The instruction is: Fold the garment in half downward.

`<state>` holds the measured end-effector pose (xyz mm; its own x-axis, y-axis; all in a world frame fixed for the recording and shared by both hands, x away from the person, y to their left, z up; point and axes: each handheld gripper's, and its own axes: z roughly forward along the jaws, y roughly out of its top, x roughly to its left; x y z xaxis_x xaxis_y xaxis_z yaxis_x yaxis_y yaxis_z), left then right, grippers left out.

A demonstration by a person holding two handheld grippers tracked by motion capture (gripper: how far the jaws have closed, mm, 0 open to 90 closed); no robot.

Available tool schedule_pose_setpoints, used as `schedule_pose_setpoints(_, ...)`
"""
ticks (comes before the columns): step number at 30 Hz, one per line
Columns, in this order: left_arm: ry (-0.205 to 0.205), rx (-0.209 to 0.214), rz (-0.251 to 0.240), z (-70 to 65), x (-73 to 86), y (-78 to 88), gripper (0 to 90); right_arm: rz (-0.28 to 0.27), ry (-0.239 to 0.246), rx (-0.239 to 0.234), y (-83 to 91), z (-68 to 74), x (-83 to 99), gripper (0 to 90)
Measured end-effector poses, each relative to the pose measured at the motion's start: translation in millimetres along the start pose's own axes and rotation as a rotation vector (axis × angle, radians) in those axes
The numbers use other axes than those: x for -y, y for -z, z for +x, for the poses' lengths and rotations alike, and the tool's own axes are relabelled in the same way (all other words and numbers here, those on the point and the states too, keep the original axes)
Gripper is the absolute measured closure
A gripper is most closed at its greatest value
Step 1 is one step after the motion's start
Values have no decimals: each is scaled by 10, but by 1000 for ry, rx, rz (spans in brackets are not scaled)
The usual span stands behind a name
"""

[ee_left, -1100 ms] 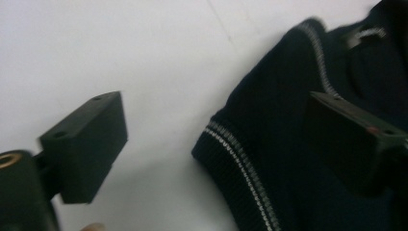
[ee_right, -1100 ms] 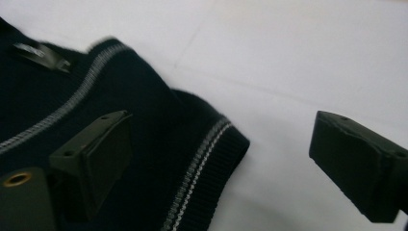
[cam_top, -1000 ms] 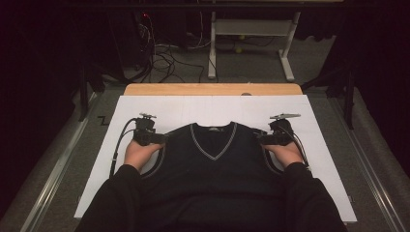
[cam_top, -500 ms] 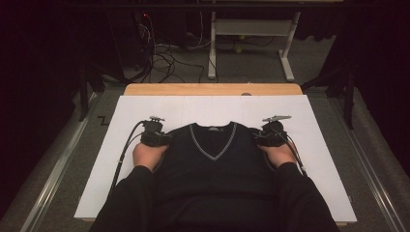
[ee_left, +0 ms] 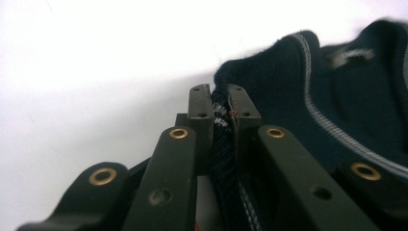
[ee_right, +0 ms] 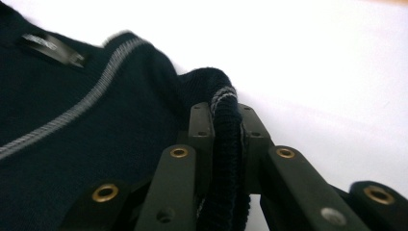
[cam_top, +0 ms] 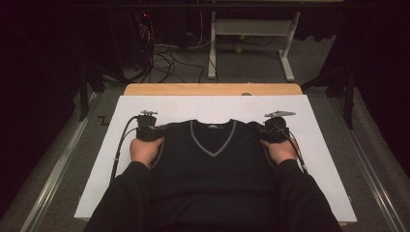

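We see a dark knitted vest (cam_top: 212,164) lying flat on the white sheet (cam_top: 212,106) that covers the table, its V-neck with pale trim (cam_top: 212,140) pointing toward the person. All places here are told from the vest.

At the vest's left shoulder sits the left gripper (cam_top: 149,133), held in the person's left hand (cam_top: 145,150). In the left gripper view its jaws have just been closing and now stand clenched on a fold of the vest's shoulder edge (ee_left: 222,120), with the dark knit pinched between the two pads and bunched above them.

At the vest's right shoulder sits the right gripper (cam_top: 271,133), held in the right hand (cam_top: 278,150). Its jaws too have just been closing, and in the right gripper view they clamp a roll of the armhole edge (ee_right: 223,125), the pale trim stripe curving over the top between the pads.

Both hands rest just beside the vest's armholes, the sleeves of the person's dark top overlapping the vest's lower sides. A small label (ee_right: 53,48) shows inside the neckline, near the back of the collar. Beyond the collar we see bare white sheet, then the wooden table edge (cam_top: 212,89).
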<state>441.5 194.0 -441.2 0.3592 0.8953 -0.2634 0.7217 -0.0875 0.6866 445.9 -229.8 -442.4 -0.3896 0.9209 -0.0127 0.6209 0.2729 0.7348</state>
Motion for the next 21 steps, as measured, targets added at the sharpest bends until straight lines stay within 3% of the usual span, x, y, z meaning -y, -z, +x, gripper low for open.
schedule_pose_setpoints(6, -7, -14, -117, 6, -282, 245, 797, -122, 21, 35, 237, -26, -342, 801)
schedule_pose_setpoints(14, -34, -37, -216, 14, -695, 581, 797, -240, 47, 68, 534, -46, -753, 802)
schedule_pose_setpoints(21, -73, -51, -292, -76, -1017, 869, 797, -335, 56, 92, 811, -116, -1109, 802)
